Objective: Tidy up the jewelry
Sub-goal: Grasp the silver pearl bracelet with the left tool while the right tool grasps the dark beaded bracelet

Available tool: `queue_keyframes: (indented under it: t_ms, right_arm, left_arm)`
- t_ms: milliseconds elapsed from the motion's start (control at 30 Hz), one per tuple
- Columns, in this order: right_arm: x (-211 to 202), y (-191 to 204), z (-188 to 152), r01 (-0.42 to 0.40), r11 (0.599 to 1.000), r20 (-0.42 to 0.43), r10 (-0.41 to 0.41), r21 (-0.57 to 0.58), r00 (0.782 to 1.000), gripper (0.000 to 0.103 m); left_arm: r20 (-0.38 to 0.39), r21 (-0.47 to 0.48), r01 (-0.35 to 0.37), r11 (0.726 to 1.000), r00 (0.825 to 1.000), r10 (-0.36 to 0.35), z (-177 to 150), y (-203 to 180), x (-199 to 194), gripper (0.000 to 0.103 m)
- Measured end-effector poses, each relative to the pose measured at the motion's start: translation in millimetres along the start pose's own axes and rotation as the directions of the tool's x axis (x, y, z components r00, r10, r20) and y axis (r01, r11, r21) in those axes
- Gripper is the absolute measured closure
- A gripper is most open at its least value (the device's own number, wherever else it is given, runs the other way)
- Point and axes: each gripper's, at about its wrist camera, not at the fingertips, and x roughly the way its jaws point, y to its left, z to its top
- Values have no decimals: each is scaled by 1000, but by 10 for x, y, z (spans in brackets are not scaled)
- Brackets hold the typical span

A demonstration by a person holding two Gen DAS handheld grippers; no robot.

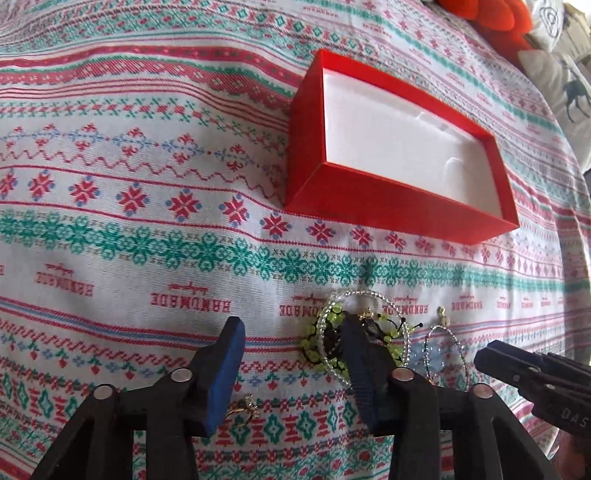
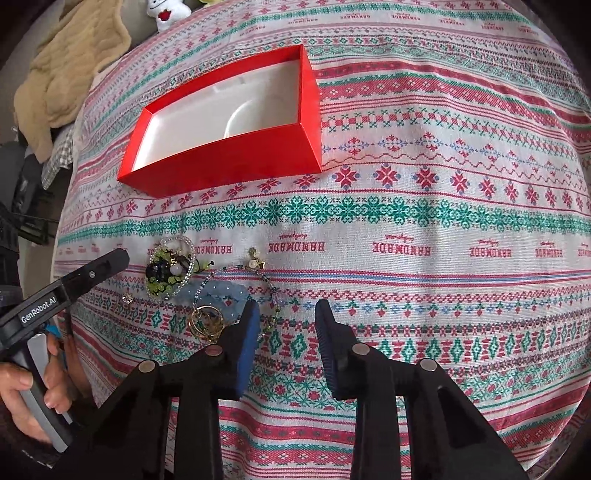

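I look down on a woven cloth banded in red, green and white, with an open red cardboard box lined in white lying on it, far from my tongs and well apart from the jewelry. Its white floor shows only pressed hollows.

The jewelry sits in a loose cluster near me. A green beaded piece inside a clear beaded hoop lies just beyond the left gripper, whose right finger covers part of it. The jaws stand apart with bare cloth between them, gripping nothing. A small gold ring lies half hidden behind its left finger. To the right, a second thin beaded hoop earring rests on the cloth.

The right gripper is likewise unclenched over cloth. Its left finger overlaps a pale blue beaded bracelet and a tangle of gold rings, so I cannot tell where those pieces end. A tiny stud lies alone to the left.

Past the cloth's far edge I make out a beige blanket, a white plush toy cut off at the top, and something orange.
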Motion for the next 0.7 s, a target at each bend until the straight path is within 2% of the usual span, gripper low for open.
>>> queue_keyframes:
  t_ms: [133,333,400,533,600,700]
  right_arm:
    - [116,45,32,0,1000,-29,0,-1,1000,74]
    - [257,73,54,34,999,-46,-34,-7,998,75]
    - [286,100,77,57,998,-41,-58,-19,997,82]
    - [354,188,105,106,993,-30,-108,-54,994,89]
    - [374,231,99,133,988,-18,-135,-80,991,93]
    - [412,337,76,165,979,5,-166,-117,986,93]
  left_arm:
    - [-19,0,-8,1000,1000,8,42,-20,104,66]
    - [-37,-5,-6,1000,999,6,89,-53,201,78]
    - [-45,1,1,1000,999,-1,99,-72,220,82]
    - [-54,18,-10,1000,998,11,108,-134,272,87]
    - [-56,28,-22,999,998,24,115,-153,291,95]
    - [-46,27,-29,999,999,30,126,-174,297,101]
